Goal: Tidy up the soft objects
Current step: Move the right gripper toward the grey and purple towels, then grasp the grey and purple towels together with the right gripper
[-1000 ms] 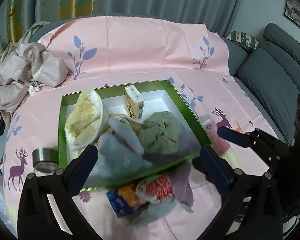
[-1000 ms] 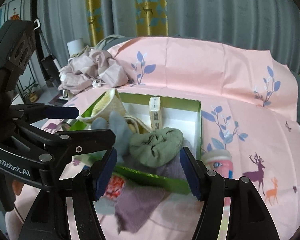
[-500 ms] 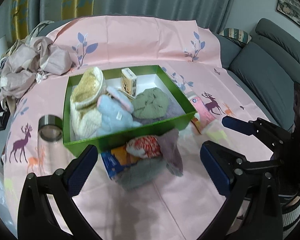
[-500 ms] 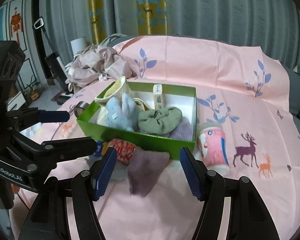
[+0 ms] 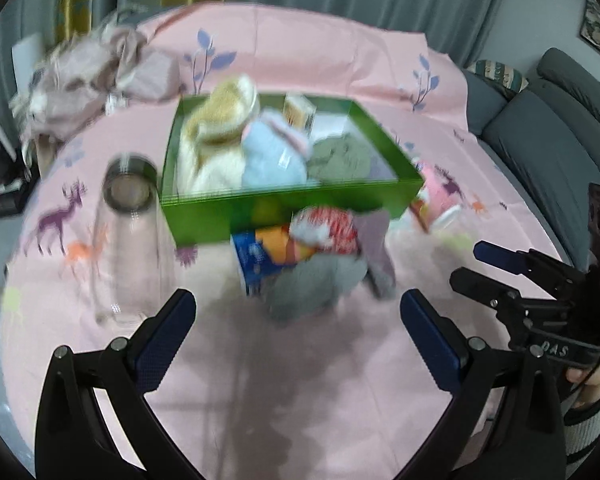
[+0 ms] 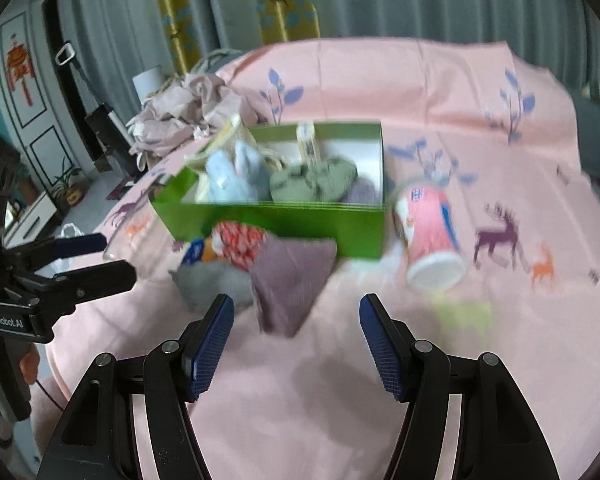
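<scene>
Soft, crumpled textiles dominate: a mauve cloth (image 6: 290, 282), a grey cloth (image 6: 214, 284) and a red-and-white patterned bundle (image 6: 240, 246) lie heaped together on the table, touching the near wall of a rigid green box (image 6: 284, 226). A blue-and-orange packet (image 5: 260, 256) lies under the heap. The surface is a pink tablecloth (image 6: 420, 360) printed with deer and leaves; grey curtains (image 6: 420, 0) and a grey sofa (image 5: 548, 128) stand behind. Inside the box sit a cream plush item (image 5: 216, 128), a pale blue plush toy (image 6: 236, 178), an olive cloth (image 6: 312, 180) and a small upright carton (image 6: 310, 144). A clear glass jar (image 5: 126, 240) stands left of the box; a pink cup (image 6: 428, 236) lies tipped at its right. The left gripper (image 5: 298, 336) and right gripper (image 6: 296, 344) both hover with jaws wide apart, holding nothing.
</scene>
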`<state>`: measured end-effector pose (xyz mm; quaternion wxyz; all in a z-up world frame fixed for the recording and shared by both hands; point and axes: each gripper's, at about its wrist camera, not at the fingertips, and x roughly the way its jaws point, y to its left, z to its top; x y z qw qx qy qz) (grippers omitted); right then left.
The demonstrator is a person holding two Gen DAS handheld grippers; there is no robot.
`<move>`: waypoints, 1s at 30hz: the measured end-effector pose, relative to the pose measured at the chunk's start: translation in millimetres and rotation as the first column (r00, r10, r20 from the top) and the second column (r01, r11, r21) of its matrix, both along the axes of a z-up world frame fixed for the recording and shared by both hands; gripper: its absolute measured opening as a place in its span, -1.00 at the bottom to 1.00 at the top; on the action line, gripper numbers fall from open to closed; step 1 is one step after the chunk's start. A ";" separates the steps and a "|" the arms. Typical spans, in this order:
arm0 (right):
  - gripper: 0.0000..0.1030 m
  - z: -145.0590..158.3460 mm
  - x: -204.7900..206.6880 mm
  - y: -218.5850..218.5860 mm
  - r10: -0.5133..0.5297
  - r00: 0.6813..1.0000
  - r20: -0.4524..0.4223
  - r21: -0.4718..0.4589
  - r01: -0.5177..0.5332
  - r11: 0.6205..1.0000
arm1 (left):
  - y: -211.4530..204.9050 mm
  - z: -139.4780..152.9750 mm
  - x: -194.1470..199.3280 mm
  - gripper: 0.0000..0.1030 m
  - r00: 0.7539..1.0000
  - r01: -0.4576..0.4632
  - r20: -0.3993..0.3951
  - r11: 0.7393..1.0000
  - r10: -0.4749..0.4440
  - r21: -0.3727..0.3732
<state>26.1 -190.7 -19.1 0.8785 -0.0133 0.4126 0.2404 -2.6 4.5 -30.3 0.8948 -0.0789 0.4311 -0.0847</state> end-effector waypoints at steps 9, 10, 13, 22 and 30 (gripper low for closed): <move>0.28 -42.9 19.6 13.9 0.032 0.991 -0.133 0.059 -0.024 0.998 | 5.5 -34.2 3.9 0.98 0.996 0.024 -0.088 0.996 -0.031 -0.083; 0.28 -45.2 22.5 17.4 0.039 0.990 -0.139 0.060 -0.031 0.998 | 4.7 -35.6 4.5 0.98 0.995 0.034 -0.088 0.995 -0.042 -0.094; 0.28 -50.1 29.4 24.9 0.058 0.986 -0.153 0.069 -0.048 0.996 | 3.0 -38.6 6.0 0.98 0.994 0.058 -0.082 0.990 -0.069 -0.125; 0.28 -62.2 40.9 30.2 0.077 0.981 -0.177 0.074 -0.065 0.995 | 7.0 -44.2 13.8 0.73 0.994 0.107 -0.013 0.972 -0.112 -0.210; 0.28 -66.2 46.7 30.7 0.101 0.980 -0.170 0.061 -0.092 0.994 | 6.9 -58.6 33.1 0.47 0.992 0.108 -0.032 0.961 -0.120 -0.254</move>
